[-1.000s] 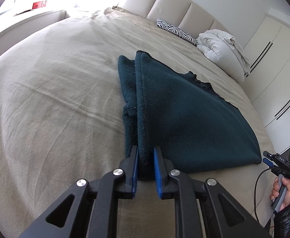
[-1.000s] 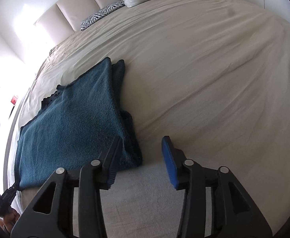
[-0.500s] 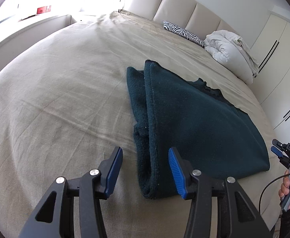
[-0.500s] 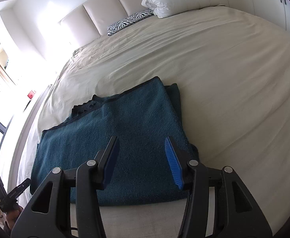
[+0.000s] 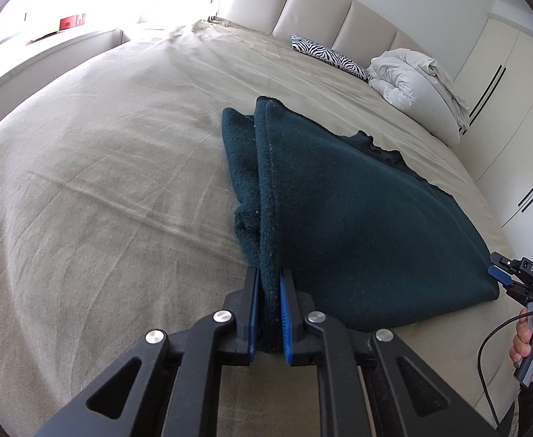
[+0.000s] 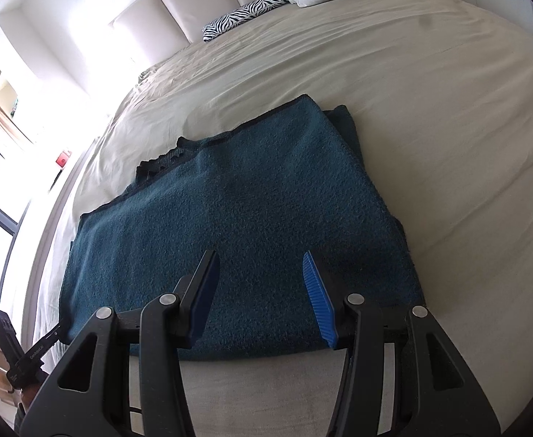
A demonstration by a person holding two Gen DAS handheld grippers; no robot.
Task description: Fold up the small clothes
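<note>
beige bedsheet (image 5: pixel 102 182) is filling both views, and the dark teal fleece garment (image 5: pixel 357 225) is lying on it, already folded over on itself, with a white duvet (image 5: pixel 412 91) and a zebra pillow (image 5: pixel 328 54) well beyond it near the headboard. you are working the next fold, by the look of it: your left gripper (image 5: pixel 269 307) is pinching the near corner of the garment's folded left edge, and its jaws have just been closing, so the blue pads are now pressing the thick fleece between them. your right gripper (image 6: pixel 263 291) is hovering over the near part of the garment (image 6: pixel 248 200), jaws standing about half open with nothing between them, angled down at the cloth. the next move likely calls for you to drop that right gripper onto the near right corner and close on all the layers, so both corners can lift together. in the left view your right hand (image 5: pixel 532 338) is showing at the edge, wrapped round its handle
</note>
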